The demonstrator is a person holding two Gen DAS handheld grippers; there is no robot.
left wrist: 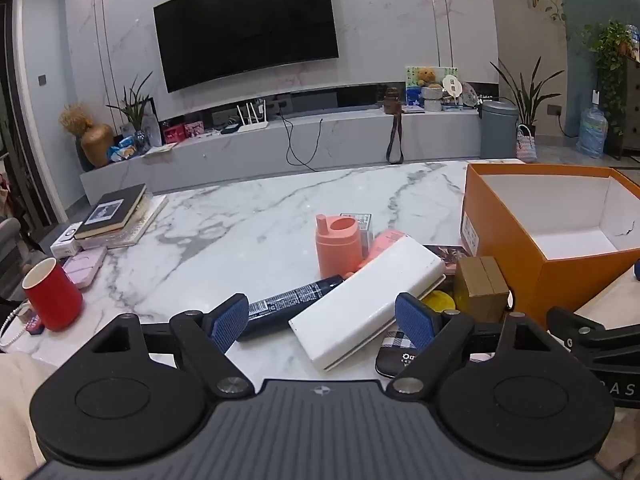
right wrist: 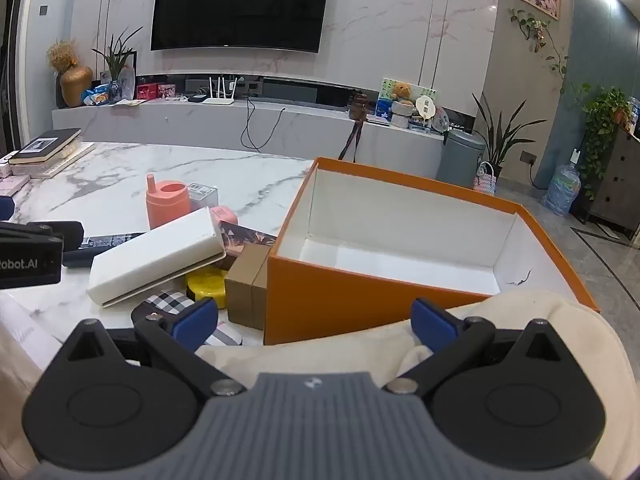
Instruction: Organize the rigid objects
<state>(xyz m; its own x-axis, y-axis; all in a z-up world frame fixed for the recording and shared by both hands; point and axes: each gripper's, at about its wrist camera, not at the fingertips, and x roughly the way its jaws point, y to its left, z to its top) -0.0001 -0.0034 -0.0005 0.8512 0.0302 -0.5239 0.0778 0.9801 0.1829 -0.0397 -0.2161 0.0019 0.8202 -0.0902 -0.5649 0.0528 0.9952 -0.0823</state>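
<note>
A jumble of rigid items led by a white case (left wrist: pixel 366 304) crowds my marble desk (left wrist: pixel 240 220) beside the empty orange box (right wrist: pixel 400 240), both my left claw (left wrist: pixel 322 322) and right claw (right wrist: pixel 316 320) wide open, empty, and a careless grab could topple the leaning pile.

The left gripper (right wrist: pixel 30 256), seen from the right wrist at the marble table's left edge, reads "obot.AI". The right gripper (left wrist: pixel 600 364) shows letters "AS". Other labels stay illegible.
</note>
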